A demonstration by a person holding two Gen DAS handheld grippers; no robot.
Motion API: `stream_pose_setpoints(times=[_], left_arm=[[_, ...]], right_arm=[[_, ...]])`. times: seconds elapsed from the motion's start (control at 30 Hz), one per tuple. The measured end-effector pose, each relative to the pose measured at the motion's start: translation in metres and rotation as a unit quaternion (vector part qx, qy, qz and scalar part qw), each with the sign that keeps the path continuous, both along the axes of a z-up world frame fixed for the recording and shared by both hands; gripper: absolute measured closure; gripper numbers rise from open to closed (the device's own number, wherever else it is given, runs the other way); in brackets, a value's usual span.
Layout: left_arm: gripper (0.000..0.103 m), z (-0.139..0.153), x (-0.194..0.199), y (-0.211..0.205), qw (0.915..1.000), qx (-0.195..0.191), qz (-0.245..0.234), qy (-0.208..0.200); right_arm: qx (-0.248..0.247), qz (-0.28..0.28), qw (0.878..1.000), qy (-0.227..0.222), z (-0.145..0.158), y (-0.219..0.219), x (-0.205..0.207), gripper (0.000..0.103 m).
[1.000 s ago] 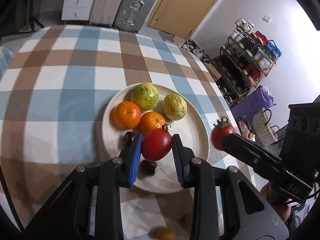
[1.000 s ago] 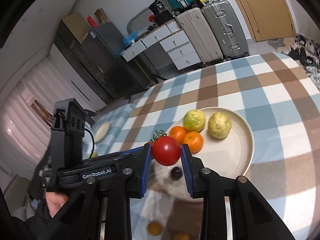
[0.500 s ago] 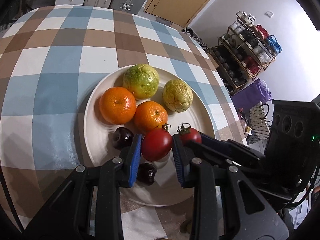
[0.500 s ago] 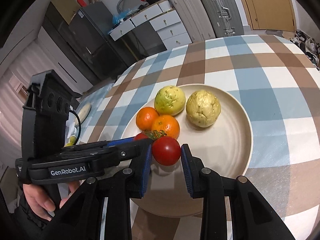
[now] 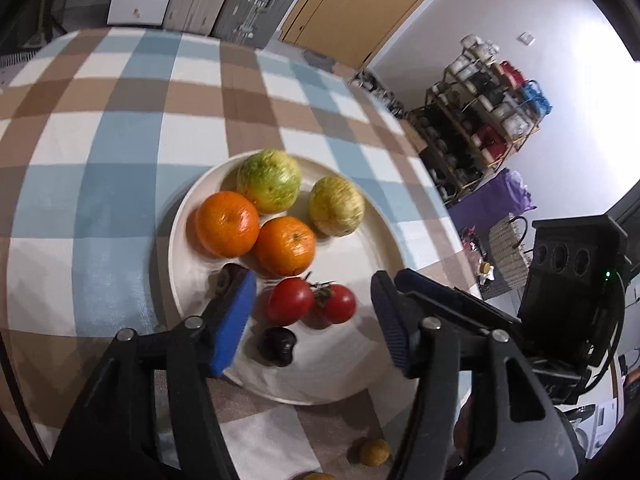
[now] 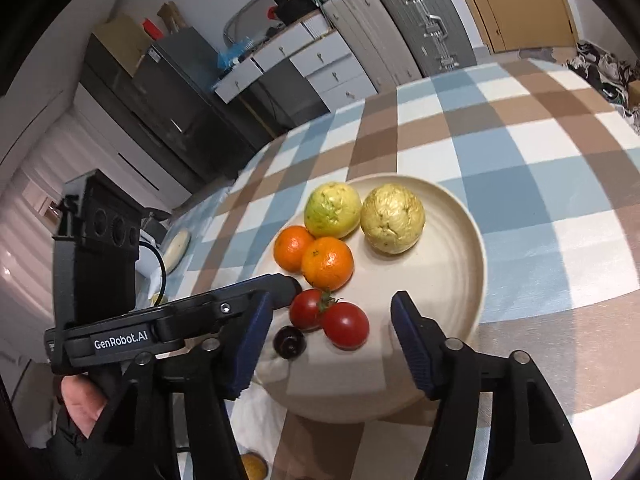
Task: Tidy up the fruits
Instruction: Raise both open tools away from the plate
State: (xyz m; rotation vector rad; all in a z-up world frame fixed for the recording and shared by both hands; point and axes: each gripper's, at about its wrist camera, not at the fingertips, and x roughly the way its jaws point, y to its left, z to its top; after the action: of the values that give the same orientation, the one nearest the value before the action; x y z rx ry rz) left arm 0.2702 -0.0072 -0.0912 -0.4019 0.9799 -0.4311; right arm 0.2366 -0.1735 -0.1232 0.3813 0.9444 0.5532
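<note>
So, two tomatoes down on the plate [image 5: 384, 232] now: left tomato [image 5: 290, 301] and right tomato [image 5: 339, 303] touching each other, stems tangled between them, just in front of the nearer orange [image 5: 285, 245]. Half a second back each one was still pinched in its own gripper; both let go since. Same pair from the right wrist view, left tomato [image 6: 306, 308] and right tomato [image 6: 346, 325], resting on the plate [image 6: 460, 264] just beside the nearer orange [image 6: 327, 263].

Left gripper [image 5: 316, 326] spread wide now, blue pads [image 5: 232, 326] clear of the fruit on either side, nothing held. Right gripper [image 6: 326, 346] likewise spread wide, nothing between its pads [image 6: 250, 344], hanging over the near edge of the plate. Both were closed tight on tomatoes before.

Rest of the plate unchanged: farther orange [image 5: 227, 224] left of the nearer one, green guava [image 5: 269, 181] and yellow guava [image 5: 337, 206] behind the oranges, dark plum [image 5: 277, 345] just in front of the tomatoes. Another dark plum mostly hidden behind the left pad, can't tell much.

Off the plate, on the checked tablecloth [image 5: 120, 140], a small yellow-orange fruit [image 5: 374, 452] near the bottom edge of the left wrist view, well apart from the plate's fruit.
</note>
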Motion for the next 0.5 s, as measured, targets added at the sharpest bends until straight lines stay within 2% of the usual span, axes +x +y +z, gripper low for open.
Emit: stream_pose_setpoints(times=[0.13, 0.23, 0.33, 0.5], left_arm=[[0.042, 0.019, -0.018, 0.0, 0.9994, 0.018, 0.004, -0.031], [0.036, 0.036, -0.034, 0.002, 0.998, 0.031, 0.017, -0.053], [0.028, 0.051, -0.056, 0.007, 0.9958, 0.041, 0.034, -0.074], [0.025, 0.073, -0.103, 0.006, 0.9911, 0.048, 0.047, -0.116]], right_arm=[[0.005, -0.005, 1.0, -0.027, 0.019, -0.012, -0.016, 0.03], [-0.017, -0.022, 0.998, -0.058, 0.035, -0.02, -0.031, 0.016], [-0.052, -0.026, 0.995, -0.087, 0.047, -0.021, -0.046, 0.014], [-0.073, -0.019, 0.991, -0.112, 0.06, -0.023, -0.075, 0.012]])
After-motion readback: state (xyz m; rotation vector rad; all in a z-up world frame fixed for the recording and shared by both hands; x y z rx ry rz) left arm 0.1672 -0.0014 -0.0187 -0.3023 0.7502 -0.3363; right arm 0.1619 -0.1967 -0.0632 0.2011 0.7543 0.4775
